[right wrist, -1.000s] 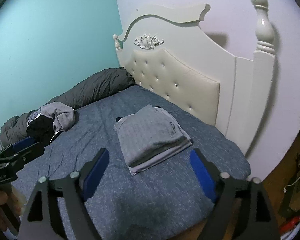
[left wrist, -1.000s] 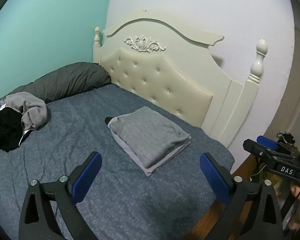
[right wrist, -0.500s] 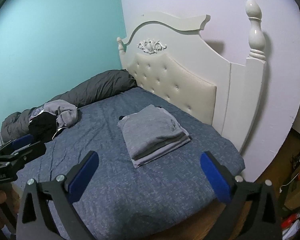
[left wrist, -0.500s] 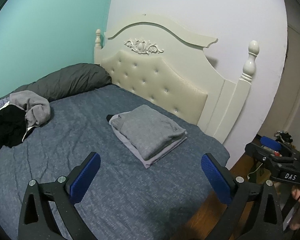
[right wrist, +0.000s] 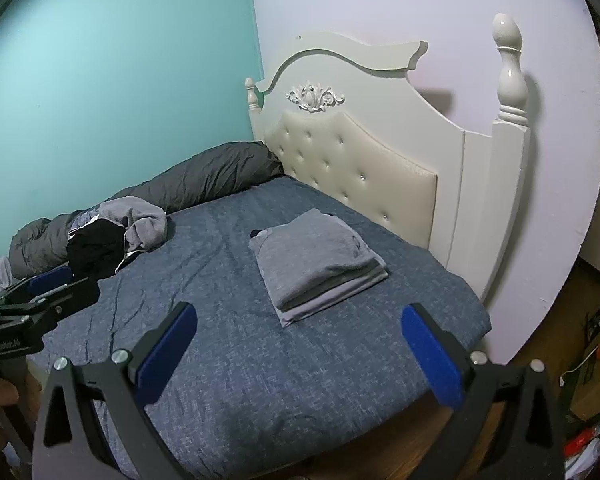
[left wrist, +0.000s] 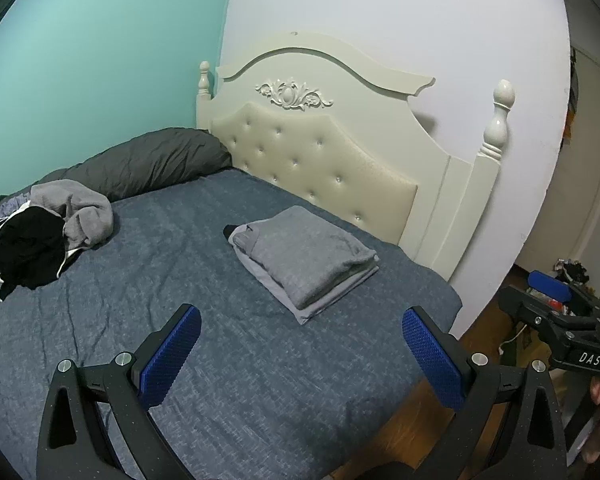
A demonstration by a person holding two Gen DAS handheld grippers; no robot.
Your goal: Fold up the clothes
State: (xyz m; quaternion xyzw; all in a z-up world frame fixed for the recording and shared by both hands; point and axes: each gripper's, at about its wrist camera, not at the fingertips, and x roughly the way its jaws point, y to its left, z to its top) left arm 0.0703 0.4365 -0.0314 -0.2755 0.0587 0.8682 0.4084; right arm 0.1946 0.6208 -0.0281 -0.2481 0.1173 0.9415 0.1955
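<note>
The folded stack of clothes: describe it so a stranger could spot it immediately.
Start at the cream tufted headboard. On the blue bedspread just in front of it lies the folded stack. Unlike the crumpled grey and black heap by the dark pillow, it is neat, flat and squared.

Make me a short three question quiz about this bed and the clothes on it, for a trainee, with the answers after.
1. True or false: the folded stack lies near the headboard.
2. What is between the fingers of the left gripper and of the right gripper? A) a shirt B) nothing C) a pillow
3. Where is the unfolded pile relative to the folded stack in the left wrist view?

Key
1. True.
2. B: both grippers are open and hold nothing, above the bed.
3. To the left, on the far side of the bed, against the dark duvet.
</note>
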